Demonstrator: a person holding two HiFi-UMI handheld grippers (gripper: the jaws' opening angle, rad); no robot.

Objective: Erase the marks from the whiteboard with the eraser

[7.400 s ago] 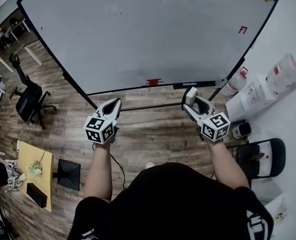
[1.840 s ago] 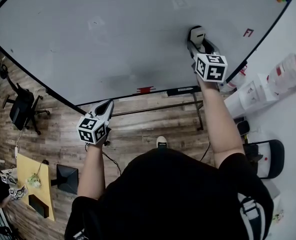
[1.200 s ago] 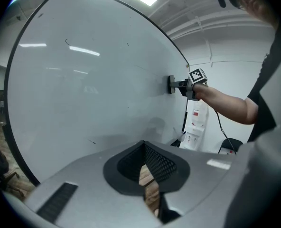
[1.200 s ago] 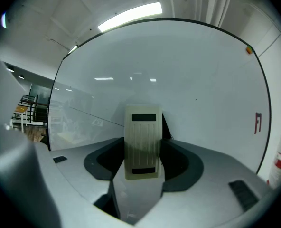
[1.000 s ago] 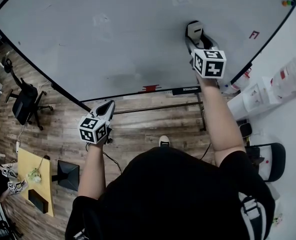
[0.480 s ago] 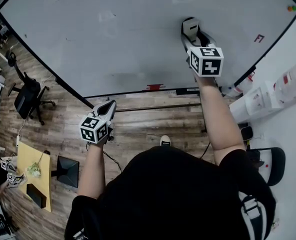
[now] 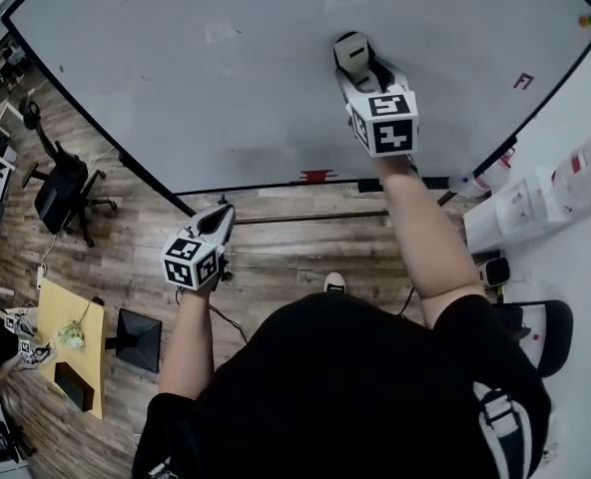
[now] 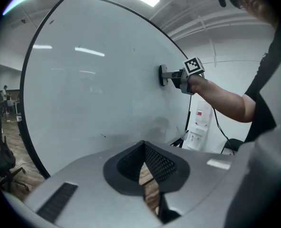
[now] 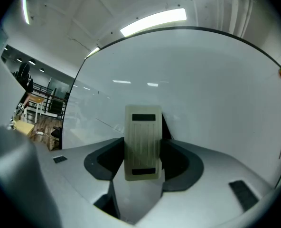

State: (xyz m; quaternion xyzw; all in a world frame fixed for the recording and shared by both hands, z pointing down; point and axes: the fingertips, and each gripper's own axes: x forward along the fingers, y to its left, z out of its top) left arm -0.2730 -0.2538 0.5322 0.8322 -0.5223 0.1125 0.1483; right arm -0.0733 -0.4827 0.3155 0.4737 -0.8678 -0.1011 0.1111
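Note:
A large whiteboard (image 7: pixel 226 78) on a stand fills the upper head view, with faint smudges and a small red mark (image 7: pixel 522 81) at its right. My right gripper (image 7: pixel 353 63) is shut on a pale ribbed eraser (image 9: pixel 142 141), which it presses flat against the board (image 9: pixel 216 94). From the left gripper view, that eraser (image 8: pixel 163 75) shows touching the board (image 8: pixel 93 94) face. My left gripper (image 7: pixel 223 215) hangs low in front of the board's bottom edge, its jaws closed with nothing between them (image 8: pixel 147 184).
A red marker (image 7: pixel 315 177) lies in the board's tray. White water dispenser (image 7: pixel 530 203) and a black chair (image 7: pixel 535 327) stand at the right. An office chair (image 7: pixel 61 193) and a yellow desk (image 7: pixel 71 342) are at the left, on wooden floor.
My right gripper has slid the eraser leftward and slightly up across the board over the last second. The left gripper stays low, nearly still.

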